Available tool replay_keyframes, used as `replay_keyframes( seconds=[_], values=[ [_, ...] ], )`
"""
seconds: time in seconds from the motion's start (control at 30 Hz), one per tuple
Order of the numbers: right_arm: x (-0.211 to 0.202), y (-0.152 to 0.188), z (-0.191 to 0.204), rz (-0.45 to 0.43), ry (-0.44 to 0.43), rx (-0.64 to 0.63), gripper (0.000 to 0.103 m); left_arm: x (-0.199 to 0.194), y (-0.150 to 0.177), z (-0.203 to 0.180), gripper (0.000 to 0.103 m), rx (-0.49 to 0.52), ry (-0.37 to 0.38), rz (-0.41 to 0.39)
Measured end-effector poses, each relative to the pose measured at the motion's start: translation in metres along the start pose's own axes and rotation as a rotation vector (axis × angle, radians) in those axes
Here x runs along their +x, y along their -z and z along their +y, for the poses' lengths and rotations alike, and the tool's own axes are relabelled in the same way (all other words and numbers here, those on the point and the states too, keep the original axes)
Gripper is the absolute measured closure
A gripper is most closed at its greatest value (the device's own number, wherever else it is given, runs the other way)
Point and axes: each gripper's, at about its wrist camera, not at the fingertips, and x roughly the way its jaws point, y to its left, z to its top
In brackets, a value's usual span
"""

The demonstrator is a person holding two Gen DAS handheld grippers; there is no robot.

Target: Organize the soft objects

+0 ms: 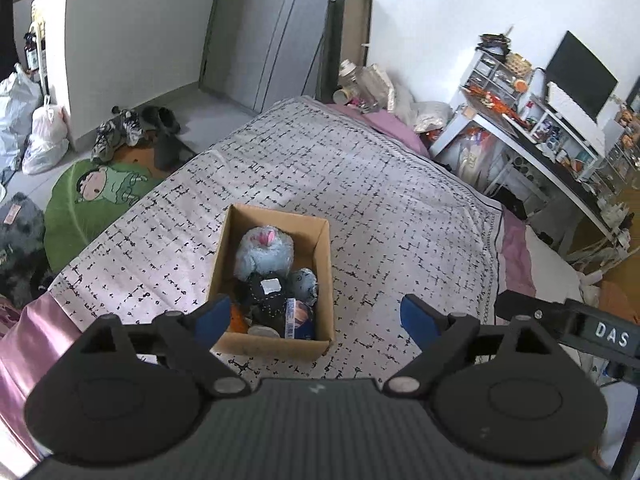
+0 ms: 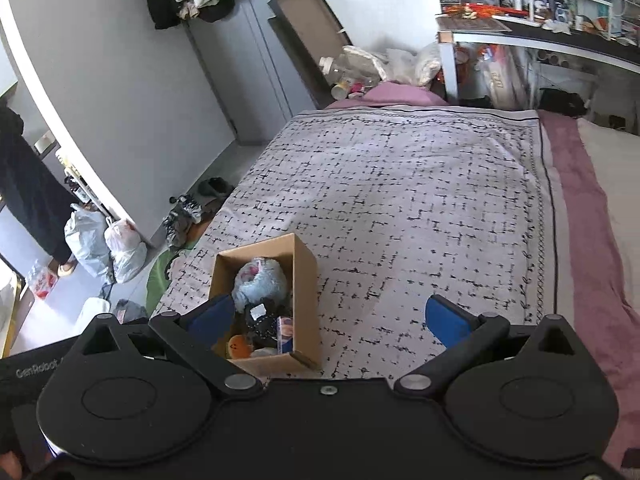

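The left gripper (image 1: 316, 318), with blue-padded black fingers, is held above the bed with its jaws spread wide and nothing between them. Just ahead of its left finger, an open brown cardboard box (image 1: 324, 268) is seen resting on the white bedspread with a black dashed grid pattern (image 1: 400, 200). Inside the box, a fluffy light-blue plush toy with a pink patch (image 1: 264, 254) is lodged at the far end, with a black soft object bearing a white tag (image 1: 266, 294) just nearer, touching it. A small grey-blue plush (image 1: 305, 282) is tucked against the box's right wall, and an orange soft item (image 1: 237, 316) is partly hidden behind the left fingertip. The right gripper (image 2: 334, 322) is likewise held with its jaws wide apart and empty. From it the same cardboard box (image 2: 306, 280) is found ahead and to the left, beside its left finger, with the light-blue plush (image 2: 260, 282), the black tagged object (image 2: 262, 320) and the orange item (image 2: 239, 346) visible within. Further ahead of both tools the bedspread stretches away, bordered by a pink sheet (image 2: 576, 200).
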Motion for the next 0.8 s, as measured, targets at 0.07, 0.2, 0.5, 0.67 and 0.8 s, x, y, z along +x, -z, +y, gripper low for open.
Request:
replay_keyframes(
  seconds=[0.07, 0.2, 0.5, 0.67, 0.8],
  values=[
    [-0.006, 0.005, -0.003, -0.008, 0.003, 0.003, 0.0, -0.006, 0.004, -0.003, 0.012, 0.01, -0.001, -0.005],
    [-0.014, 0.012, -0.006, -0.017, 0.023, -0.021, 0.0, -0.015, 0.011, -0.007, 0.011, 0.019, 0.003, -0.017],
    [-0.032, 0.025, -0.023, -0.017, 0.004, -0.022, 0.0, -0.025, 0.029, -0.024, 0.001, 0.078, -0.015, -0.026],
    [-0.039, 0.031, -0.029, -0.019, -0.005, -0.036, 0.0, -0.031, 0.037, -0.031, 0.001, 0.098, -0.016, -0.022],
    [-0.045, 0.033, -0.031, -0.029, 0.026, -0.071, 0.0, -0.035, 0.042, -0.036, 0.001, 0.11, -0.016, -0.02]
  ],
)
